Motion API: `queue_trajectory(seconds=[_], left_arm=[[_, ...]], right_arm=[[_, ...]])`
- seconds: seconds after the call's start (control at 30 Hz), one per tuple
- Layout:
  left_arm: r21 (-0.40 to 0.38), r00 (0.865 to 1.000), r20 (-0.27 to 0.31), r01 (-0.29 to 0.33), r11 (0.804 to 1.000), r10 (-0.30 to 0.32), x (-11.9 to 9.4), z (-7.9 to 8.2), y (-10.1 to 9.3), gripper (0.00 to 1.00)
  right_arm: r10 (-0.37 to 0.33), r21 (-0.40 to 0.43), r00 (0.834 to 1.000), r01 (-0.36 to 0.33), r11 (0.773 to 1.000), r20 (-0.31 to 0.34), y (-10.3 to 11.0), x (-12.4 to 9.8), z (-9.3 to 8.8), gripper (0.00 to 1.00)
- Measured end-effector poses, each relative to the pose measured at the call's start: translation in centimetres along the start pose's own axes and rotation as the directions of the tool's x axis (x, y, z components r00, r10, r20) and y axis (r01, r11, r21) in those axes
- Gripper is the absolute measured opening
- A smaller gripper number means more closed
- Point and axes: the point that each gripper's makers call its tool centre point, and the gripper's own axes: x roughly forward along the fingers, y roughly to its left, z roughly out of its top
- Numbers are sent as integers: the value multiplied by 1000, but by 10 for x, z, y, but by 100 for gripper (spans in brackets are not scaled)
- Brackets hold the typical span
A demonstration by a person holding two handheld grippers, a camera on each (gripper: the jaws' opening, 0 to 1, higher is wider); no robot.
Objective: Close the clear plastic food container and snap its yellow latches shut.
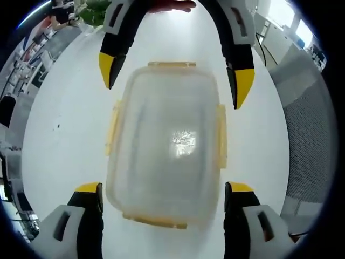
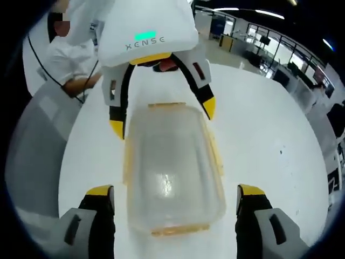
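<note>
A clear plastic food container (image 1: pixel 167 145) lies flat on the white table (image 1: pixel 64 135) with its lid resting on top. Yellow latches (image 1: pixel 112 128) line all its sides; I cannot tell whether they are snapped down. My left gripper (image 1: pixel 164 189) is open, its jaws standing either side of the container's near end. Opposite it, my right gripper (image 1: pixel 175 75) is open around the far end. In the right gripper view the same container (image 2: pixel 170 172) sits between the open right gripper (image 2: pixel 175 191) and the open left gripper (image 2: pixel 161 117). Neither gripper holds anything.
A grey chair back (image 1: pixel 304 135) stands close to the table's edge. A person in a white shirt (image 2: pixel 67 59) stands behind the table. Desks and office furniture (image 2: pixel 259 43) fill the background. A green plant (image 1: pixel 94 12) sits at the far rim.
</note>
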Motion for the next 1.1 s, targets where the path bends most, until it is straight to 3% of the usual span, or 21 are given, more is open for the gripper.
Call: queue_trajectory(seconds=[0.43, 0.6, 1.1], left_arm=[[-33, 999, 36, -26, 999, 27, -9, -5, 0, 94], [-89, 997, 65, -27, 996, 33, -13, -7, 1, 94], [-159, 992, 102, -56, 986, 73, -20, -18, -2, 94]], right_arm=[[-28, 51, 999, 25, 998, 47, -1, -7, 4, 94], [-37, 62, 998, 34, 997, 53, 0, -12, 2, 94], [-84, 136, 991, 69, 988, 106, 4, -21, 0, 93]])
